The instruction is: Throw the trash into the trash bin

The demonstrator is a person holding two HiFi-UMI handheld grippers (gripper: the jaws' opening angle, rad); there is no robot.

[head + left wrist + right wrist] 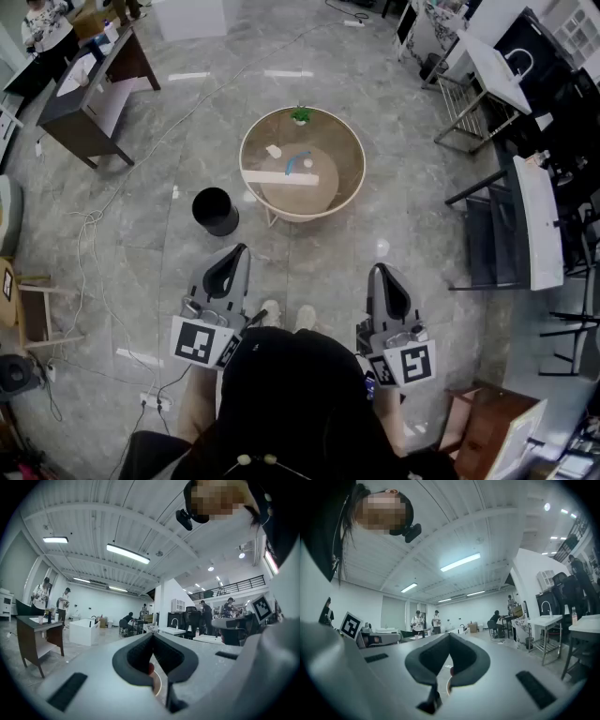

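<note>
A round wooden table point(349, 159) stands ahead of me on the floor. On it lie a long white strip point(279, 177), a small white scrap point(273, 151), a curved blue piece point(298, 159) and a little white ball point(308, 163), with a small green plant point(300, 115) at the far rim. The black trash bin point(216, 211) sits on the floor just left of the table. My left gripper point(241, 250) point(153, 637) and right gripper point(379, 269) point(449, 637) are held level near my body, short of the table. Both are shut with nothing between their jaws.
A dark desk point(89, 89) stands at the far left with people beside it. Cables point(89, 225) and a power strip point(153, 401) lie on the floor at left. White tables and black chairs point(525, 220) line the right side. A wooden stool point(33, 314) stands at left.
</note>
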